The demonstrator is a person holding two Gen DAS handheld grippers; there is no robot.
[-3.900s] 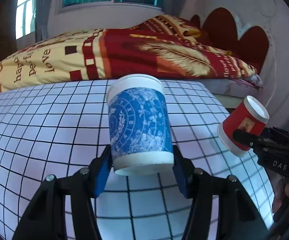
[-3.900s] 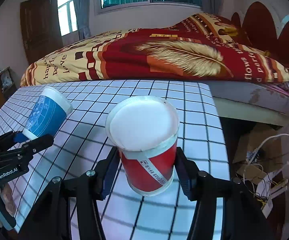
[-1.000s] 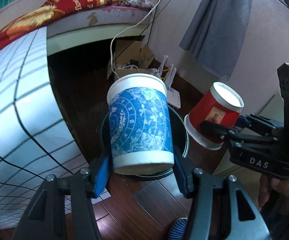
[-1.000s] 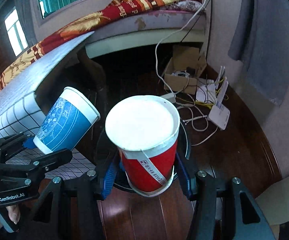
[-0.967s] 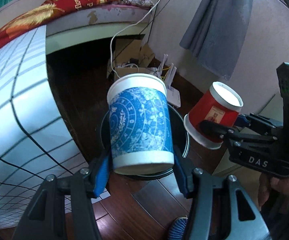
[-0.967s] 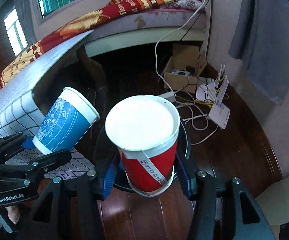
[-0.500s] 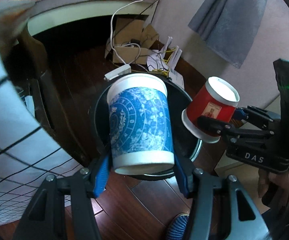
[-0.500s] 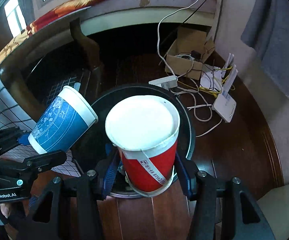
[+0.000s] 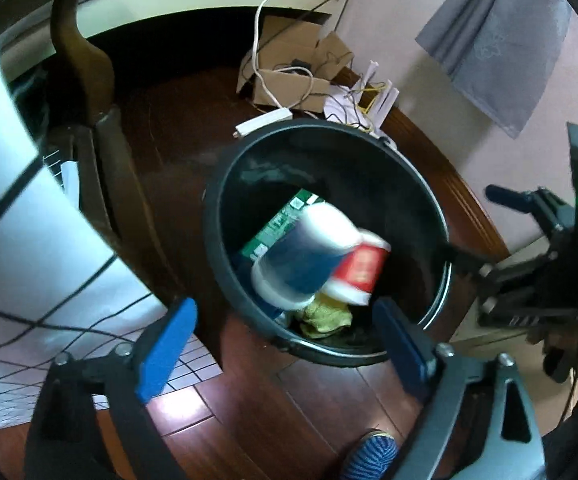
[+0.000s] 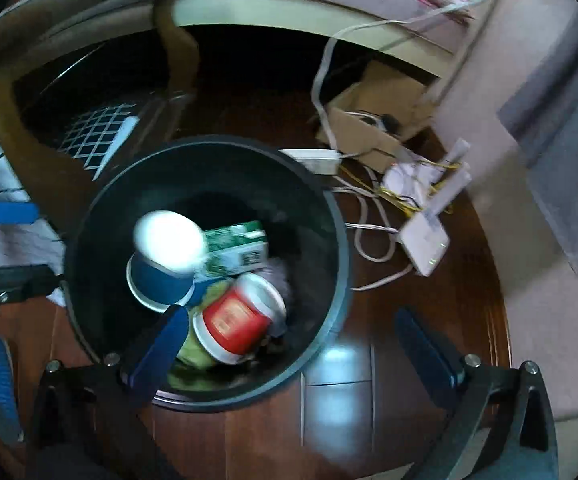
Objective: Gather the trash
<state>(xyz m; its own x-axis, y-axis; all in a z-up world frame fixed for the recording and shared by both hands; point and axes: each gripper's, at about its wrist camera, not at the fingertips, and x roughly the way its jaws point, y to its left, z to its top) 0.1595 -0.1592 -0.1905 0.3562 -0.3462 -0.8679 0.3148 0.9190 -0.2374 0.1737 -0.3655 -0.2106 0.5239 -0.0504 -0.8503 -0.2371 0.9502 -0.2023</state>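
We look down into a round black trash bin [image 9: 429,200] standing on a dark wooden floor [image 10: 369,420], beside a table draped in a white grid-patterned cloth [image 9: 29,248]. Behind the bin sit a cardboard box [image 10: 373,128], tangled white cables and a white router [image 10: 425,244]. Our left gripper [image 9: 285,340] and right gripper [image 10: 301,344] hang over the bin, jaws opening wide, nothing between them. Inside the bin, the blue cup [image 9: 305,256] appears motion-blurred, beside the red cup [image 10: 237,320], which lies on its side over a green carton [image 10: 237,248] and a yellowish crumpled scrap [image 9: 325,318].
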